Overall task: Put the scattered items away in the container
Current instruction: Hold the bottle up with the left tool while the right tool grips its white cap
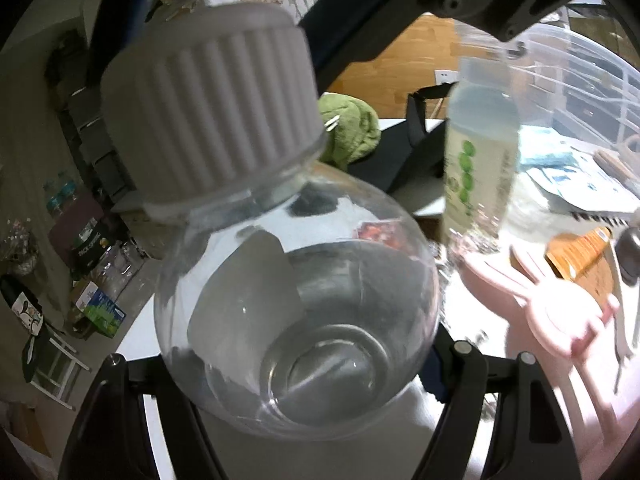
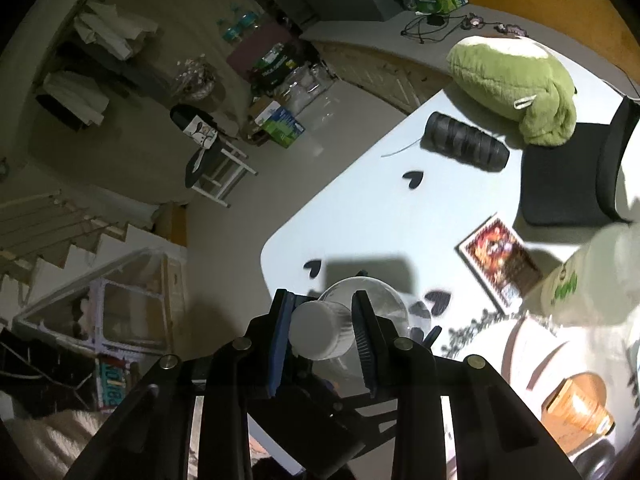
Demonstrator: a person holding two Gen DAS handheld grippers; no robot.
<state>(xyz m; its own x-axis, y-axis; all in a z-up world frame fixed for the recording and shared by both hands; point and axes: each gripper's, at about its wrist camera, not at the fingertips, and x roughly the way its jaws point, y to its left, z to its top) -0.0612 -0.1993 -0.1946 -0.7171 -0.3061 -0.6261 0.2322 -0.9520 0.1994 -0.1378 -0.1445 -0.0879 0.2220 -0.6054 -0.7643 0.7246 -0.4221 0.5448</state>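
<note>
A round clear bottle (image 1: 296, 312) with a ribbed white cap (image 1: 212, 108) fills the left wrist view, held between the left gripper's black arms at the bottom. My right gripper (image 2: 322, 332) is shut on that white cap (image 2: 320, 334), blue-padded fingers (image 2: 280, 340) on either side. The left gripper's fingertips are hidden behind the bottle. A second bottle with a green-dotted label (image 1: 480, 148) stands upright to the right, also in the right wrist view (image 2: 588, 276). The clear plastic container (image 1: 592, 80) sits at the far right.
On the white table (image 2: 340, 200): a green plush (image 2: 516, 84), a black ribbed cylinder (image 2: 466, 146), a black pad (image 2: 564, 184), a colourful card (image 2: 500, 260), an orange packet (image 2: 576, 408), and a pink bunny-shaped item (image 1: 560, 312). The table edge and the floor lie to the left.
</note>
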